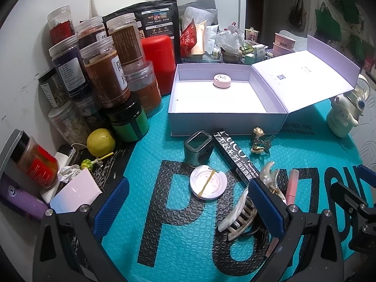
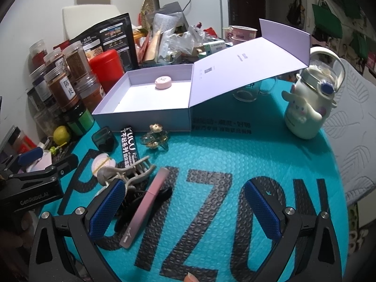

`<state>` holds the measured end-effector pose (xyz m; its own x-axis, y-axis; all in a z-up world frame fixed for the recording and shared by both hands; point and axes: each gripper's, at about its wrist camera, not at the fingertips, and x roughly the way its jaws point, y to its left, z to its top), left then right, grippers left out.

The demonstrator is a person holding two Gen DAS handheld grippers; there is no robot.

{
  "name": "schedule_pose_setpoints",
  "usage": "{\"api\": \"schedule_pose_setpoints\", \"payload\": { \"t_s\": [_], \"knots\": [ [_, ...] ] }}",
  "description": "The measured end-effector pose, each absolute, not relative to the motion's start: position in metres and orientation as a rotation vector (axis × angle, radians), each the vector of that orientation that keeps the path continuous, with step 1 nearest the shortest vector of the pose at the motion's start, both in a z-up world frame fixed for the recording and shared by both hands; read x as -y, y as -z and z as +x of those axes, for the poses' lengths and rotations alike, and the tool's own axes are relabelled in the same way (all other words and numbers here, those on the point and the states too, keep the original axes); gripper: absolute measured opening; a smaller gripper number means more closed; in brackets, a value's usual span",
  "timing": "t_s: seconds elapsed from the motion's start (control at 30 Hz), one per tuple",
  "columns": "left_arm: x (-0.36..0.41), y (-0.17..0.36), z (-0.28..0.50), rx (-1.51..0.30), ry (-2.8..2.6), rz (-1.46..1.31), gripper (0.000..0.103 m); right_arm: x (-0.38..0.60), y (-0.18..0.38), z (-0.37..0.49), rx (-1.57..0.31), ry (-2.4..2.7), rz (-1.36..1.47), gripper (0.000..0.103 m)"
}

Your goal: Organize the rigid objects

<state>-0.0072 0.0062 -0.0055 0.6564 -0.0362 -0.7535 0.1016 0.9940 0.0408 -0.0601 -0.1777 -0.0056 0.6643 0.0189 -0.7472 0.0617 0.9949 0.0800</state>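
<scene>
Lavender box (image 1: 226, 115) is sitting open on the teal bubble mat (image 1: 188, 246), its lid (image 1: 305, 70) leaning back to the right, and 1 small pink round case (image 1: 221, 80) is resting inside near the far wall. Lying in front of the box are a dark green square container (image 1: 198, 148), a long black carton (image 1: 235, 155), a small glass figurine (image 1: 259, 139), a round white tin (image 1: 208, 184) with a rubber band across it, 2 pearly hair claws (image 1: 237, 218) and a pink tube (image 2: 148, 205). Left gripper (image 1: 188, 211) is hovering over the tin with its 2 blue-padded fingers spread wide, gripping nothing. Right gripper (image 2: 185, 208) is likewise gaping wide and carrying nothing, its left pad (image 2: 107, 209) lying just beside the pink tube.
</scene>
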Motion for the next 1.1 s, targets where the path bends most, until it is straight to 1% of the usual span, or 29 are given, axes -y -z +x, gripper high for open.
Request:
{"api": "schedule_pose_setpoints", "payload": {
  "t_s": [1.1],
  "knots": [
    [-0.0080,0.0016,-0.0158,-0.849,0.096,0.069,0.103,0.1746,0.0061,-0.0684,-0.837,0.024,0.108,0.103]
  ]
}}
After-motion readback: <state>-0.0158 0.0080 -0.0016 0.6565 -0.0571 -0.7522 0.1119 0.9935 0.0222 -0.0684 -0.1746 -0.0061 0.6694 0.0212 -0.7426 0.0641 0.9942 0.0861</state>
